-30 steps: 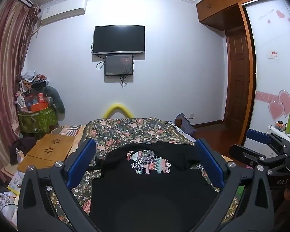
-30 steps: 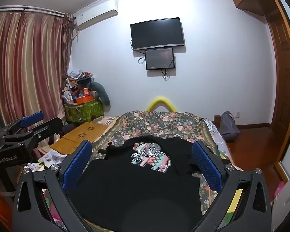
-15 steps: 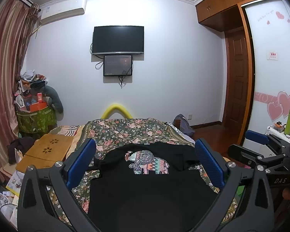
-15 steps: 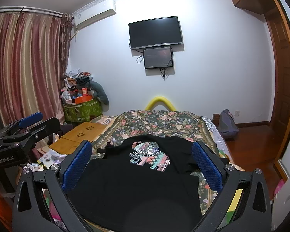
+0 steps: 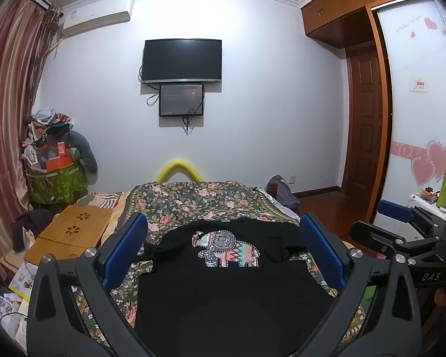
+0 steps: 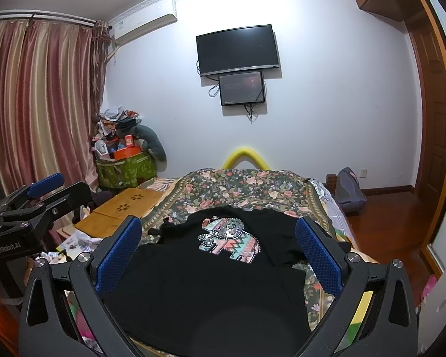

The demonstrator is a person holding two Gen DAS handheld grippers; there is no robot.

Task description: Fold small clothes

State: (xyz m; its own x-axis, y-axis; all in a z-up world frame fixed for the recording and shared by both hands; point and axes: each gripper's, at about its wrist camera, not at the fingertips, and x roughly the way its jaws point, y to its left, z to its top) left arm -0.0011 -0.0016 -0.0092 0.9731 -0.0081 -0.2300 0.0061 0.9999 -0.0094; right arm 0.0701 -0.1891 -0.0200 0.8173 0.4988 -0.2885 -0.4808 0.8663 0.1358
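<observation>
Fold not yet begun: both tools held above a black T-shirt laid flat on the bed.

Left wrist view: the left tool [image 5: 221, 248] is spread wide and holds nothing; the T-shirt [image 5: 223, 285] lies face up between its blue fingers [image 5: 125, 251], elephant print [image 5: 226, 249] showing, neckline toward the far wall. The right tool [image 5: 401, 229] is in view at the right edge, apart from the cloth. Judgement: this is the approach step; next, each tool must descend to a side or hem edge and pinch it. The bed [image 5: 193, 199] carries a floral cover. Right wrist view: the right tool [image 6: 218, 242] is likewise spread and empty above the T-shirt [image 6: 211, 282]; a wooden lap table [image 6: 125, 206] lies left of the bed [image 6: 246, 187], with curtains [image 6: 35, 104] and a wall television [image 6: 238, 50] beyond.
</observation>
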